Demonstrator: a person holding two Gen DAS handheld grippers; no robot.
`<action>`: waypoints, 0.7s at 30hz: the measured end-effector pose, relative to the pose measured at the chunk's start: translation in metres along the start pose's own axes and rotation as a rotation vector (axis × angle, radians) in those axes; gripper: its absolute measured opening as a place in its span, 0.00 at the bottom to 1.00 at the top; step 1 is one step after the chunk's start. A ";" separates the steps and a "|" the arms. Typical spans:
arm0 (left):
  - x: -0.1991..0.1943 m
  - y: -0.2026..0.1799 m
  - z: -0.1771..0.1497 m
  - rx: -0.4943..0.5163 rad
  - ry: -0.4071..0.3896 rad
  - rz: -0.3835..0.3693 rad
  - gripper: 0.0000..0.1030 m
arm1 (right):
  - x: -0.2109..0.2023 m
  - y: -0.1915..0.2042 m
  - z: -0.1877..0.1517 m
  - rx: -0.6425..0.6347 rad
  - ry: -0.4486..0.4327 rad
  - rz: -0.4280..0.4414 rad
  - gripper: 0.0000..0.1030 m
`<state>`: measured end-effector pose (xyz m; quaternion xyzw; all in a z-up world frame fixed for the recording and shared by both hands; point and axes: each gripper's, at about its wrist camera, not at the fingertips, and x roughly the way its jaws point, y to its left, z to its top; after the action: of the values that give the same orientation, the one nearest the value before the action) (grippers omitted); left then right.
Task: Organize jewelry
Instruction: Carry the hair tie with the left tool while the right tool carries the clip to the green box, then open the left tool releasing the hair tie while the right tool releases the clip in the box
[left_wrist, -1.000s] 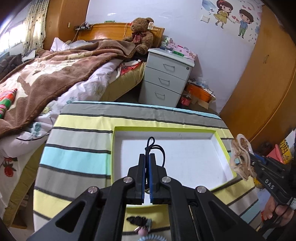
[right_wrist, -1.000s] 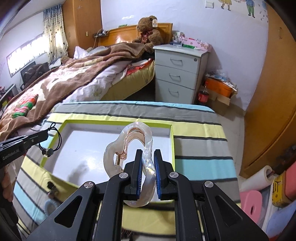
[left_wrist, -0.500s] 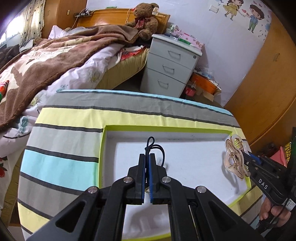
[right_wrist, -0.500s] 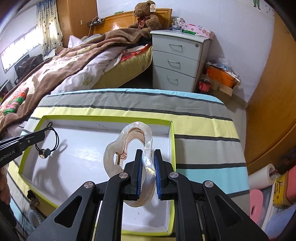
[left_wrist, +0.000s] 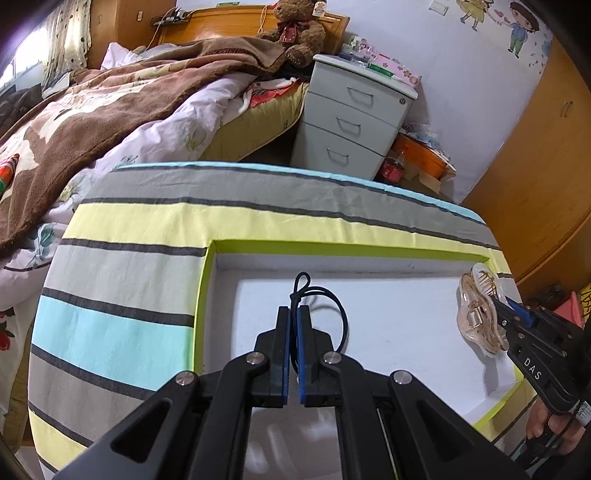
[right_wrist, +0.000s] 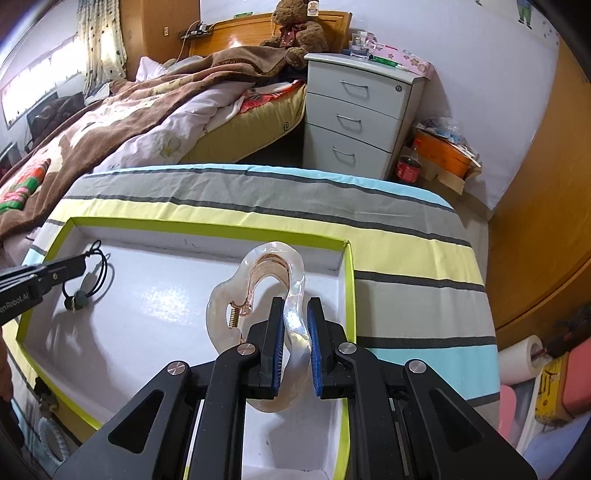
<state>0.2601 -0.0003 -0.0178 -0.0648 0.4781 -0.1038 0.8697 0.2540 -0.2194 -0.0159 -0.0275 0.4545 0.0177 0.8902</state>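
Both pieces are held over the shallow white cardboard tray with the lime-green rim (right_wrist: 349, 280), which sits on the striped cloth of the counter (right_wrist: 406, 266). The left tongs (left_wrist: 294, 314) are pressed tight together, and the thin black elastic hair tie with its small dark bead (right_wrist: 96, 275) is pinched there, its loop dangling beyond and to the right of the tips. The right tongs (right_wrist: 295, 314) are clamped on one arm of the translucent pink-and-clear plastic claw clip (right_wrist: 258, 284), most of which juts out ahead and to the left of the pads.

The risks: only a narrow curved edge of the clip is gripped, so it could be twisted loose or dropped askew. The tie's cord could be snagged on a pad at release.

Nothing is seen lying loose on the tray floor ahead of either tongs.
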 end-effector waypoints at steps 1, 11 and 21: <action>0.001 0.001 0.000 -0.005 0.003 -0.001 0.03 | 0.000 -0.001 0.000 0.001 -0.001 0.000 0.12; 0.008 0.003 0.000 -0.010 0.013 0.018 0.04 | 0.002 0.000 0.000 -0.011 0.003 -0.016 0.14; 0.008 0.003 0.002 -0.012 0.021 0.016 0.23 | 0.001 -0.001 0.001 -0.011 -0.015 -0.014 0.14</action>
<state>0.2663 0.0005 -0.0240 -0.0652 0.4882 -0.0947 0.8652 0.2550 -0.2207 -0.0162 -0.0357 0.4473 0.0141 0.8936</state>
